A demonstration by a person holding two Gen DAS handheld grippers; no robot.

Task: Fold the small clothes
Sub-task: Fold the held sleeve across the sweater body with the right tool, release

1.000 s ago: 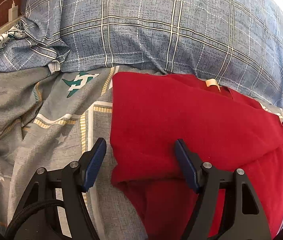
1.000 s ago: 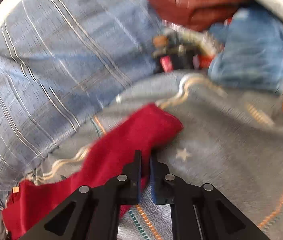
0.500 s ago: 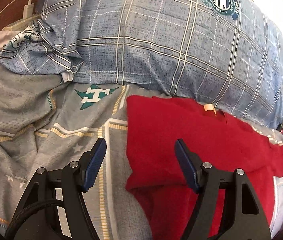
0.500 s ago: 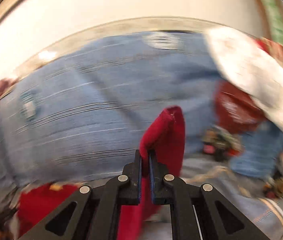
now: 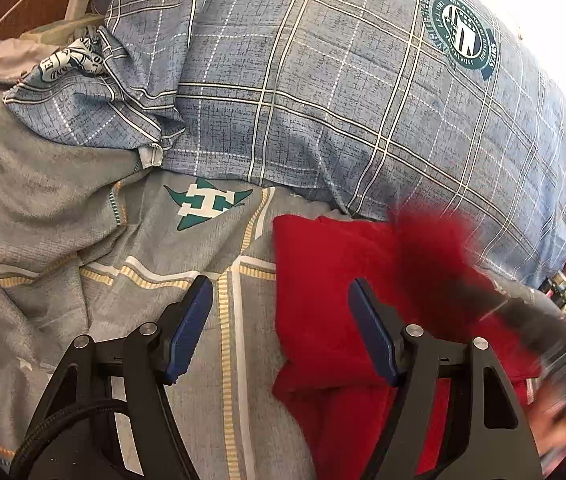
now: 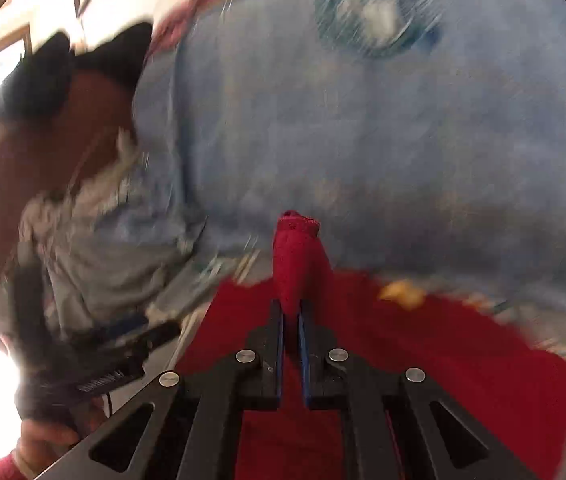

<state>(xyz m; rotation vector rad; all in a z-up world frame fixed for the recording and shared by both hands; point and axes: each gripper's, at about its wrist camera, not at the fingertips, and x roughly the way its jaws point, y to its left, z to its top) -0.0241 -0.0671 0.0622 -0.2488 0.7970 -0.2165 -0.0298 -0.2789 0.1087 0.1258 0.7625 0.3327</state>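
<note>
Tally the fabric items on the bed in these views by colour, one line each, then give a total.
Red: 1, the red garment, one end pinched in the right tool
Blue plaid: 1, the blue plaid pillow
Grey: 1, the grey bedsheet
Total: 3

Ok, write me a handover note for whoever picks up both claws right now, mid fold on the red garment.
Right claw: shut on a sleeve end of the red garment, lifted above the rest of it.
Left claw: open, empty, over the garment's left edge.
The garment lies on the grey bedsheet beside the blue plaid pillow.
Done: left side looks folded in.
Left: lay the held sleeve across, then finish folding.
</note>
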